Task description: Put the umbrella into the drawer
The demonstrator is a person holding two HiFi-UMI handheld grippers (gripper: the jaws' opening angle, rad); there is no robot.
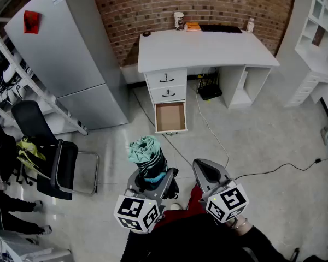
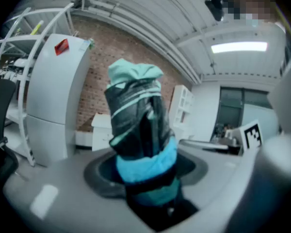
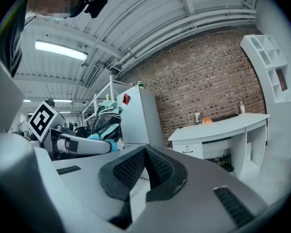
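Note:
A folded umbrella (image 1: 147,158) in teal and black fabric stands upright in my left gripper (image 1: 153,182), which is shut on its lower part. In the left gripper view the umbrella (image 2: 140,140) fills the middle, clamped between the jaws of the left gripper (image 2: 144,176). My right gripper (image 1: 205,167) hangs beside it on the right, shut with nothing held; its pads meet at the tip (image 3: 145,154). The right gripper view also catches the umbrella (image 3: 106,123) at the left. Ahead stands a white desk (image 1: 208,51) whose lowest drawer (image 1: 170,117) is pulled out and shows a bare wooden bottom.
A grey refrigerator (image 1: 71,53) stands left of the desk and a black chair (image 1: 49,152) sits at the left. Cables (image 1: 208,127) trail over the floor right of the drawer. White shelving (image 1: 317,37) lines the right wall. Small items sit along the desk's back edge (image 1: 192,26).

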